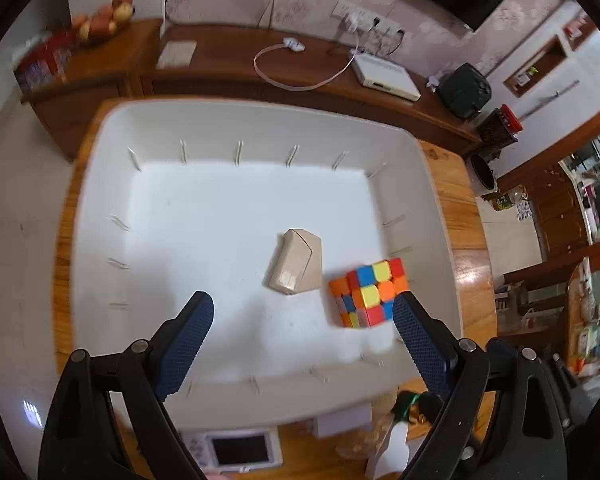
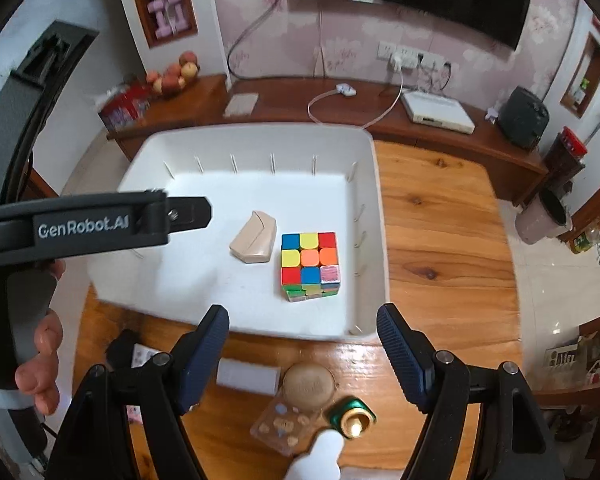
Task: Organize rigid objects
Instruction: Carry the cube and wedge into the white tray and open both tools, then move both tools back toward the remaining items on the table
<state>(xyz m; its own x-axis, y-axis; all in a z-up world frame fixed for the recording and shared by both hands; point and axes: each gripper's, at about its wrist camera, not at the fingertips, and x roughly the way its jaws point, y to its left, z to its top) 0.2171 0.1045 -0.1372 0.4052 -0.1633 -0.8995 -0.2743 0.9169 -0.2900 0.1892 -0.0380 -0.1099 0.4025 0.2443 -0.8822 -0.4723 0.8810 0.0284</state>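
A white tray [image 1: 100,200] stands on the wooden table. On its floor lie a beige wedge-shaped box [image 1: 296,264] and, to its right, a colourful puzzle cube [image 1: 368,292]. My left gripper [image 1: 300,304] hangs open above the tray's near part, and its right finger is close beside the cube. The right wrist view shows the same tray [image 2: 376,240], beige box [image 2: 254,242] and cube [image 2: 310,264]. My right gripper [image 2: 302,312] is open over the tray's near rim and holds nothing.
On the table in front of the tray lie a white block [image 2: 248,376], a round wooden disc [image 2: 310,384], a clear sticker card [image 2: 284,424] and a green-gold piece [image 2: 352,416]. A hand [image 2: 40,360] holds the left tool. A wooden sideboard [image 2: 300,108] runs behind.
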